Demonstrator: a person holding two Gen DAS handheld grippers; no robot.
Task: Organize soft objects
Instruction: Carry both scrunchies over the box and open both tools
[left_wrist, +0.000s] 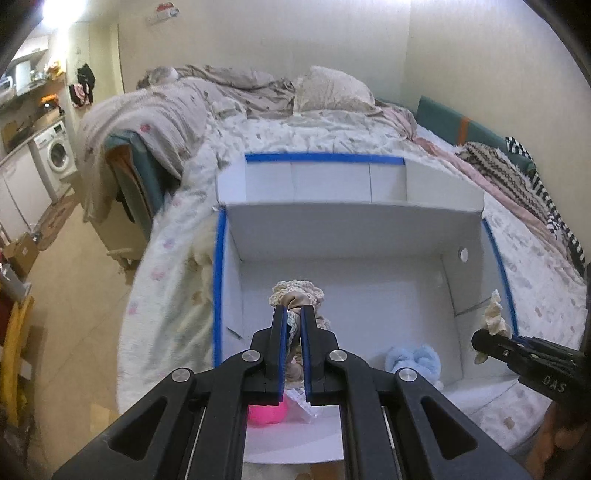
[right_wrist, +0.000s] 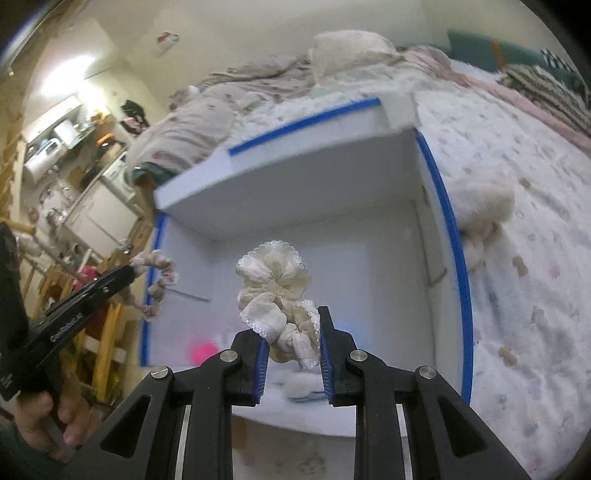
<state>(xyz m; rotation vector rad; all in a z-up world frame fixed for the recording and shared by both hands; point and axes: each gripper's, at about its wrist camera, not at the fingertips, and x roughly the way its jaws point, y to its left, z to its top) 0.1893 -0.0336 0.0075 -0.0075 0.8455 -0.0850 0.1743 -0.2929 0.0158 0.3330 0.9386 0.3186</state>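
A white box with blue-taped edges (left_wrist: 218, 280) (right_wrist: 447, 206) lies open on the bed. My left gripper (left_wrist: 294, 312) is shut on a beige and pink scrunchie (left_wrist: 295, 293) and holds it above the box; that scrunchie also shows in the right wrist view (right_wrist: 160, 280). My right gripper (right_wrist: 293, 325) is shut on a cream lace-edged scrunchie (right_wrist: 275, 277) over the box; the left wrist view shows it at the right (left_wrist: 493, 314). A pale blue fluffy item (left_wrist: 413, 360) and a pink ball (left_wrist: 264, 413) lie in the box.
The bed (left_wrist: 177, 295) carries a rumpled duvet and pillow (left_wrist: 332, 90) at the back and a striped knit (left_wrist: 517, 177) at the right. A cream fluffy item (right_wrist: 484, 201) lies beside the box's right wall. A washing machine (left_wrist: 55, 155) and clutter stand on the left.
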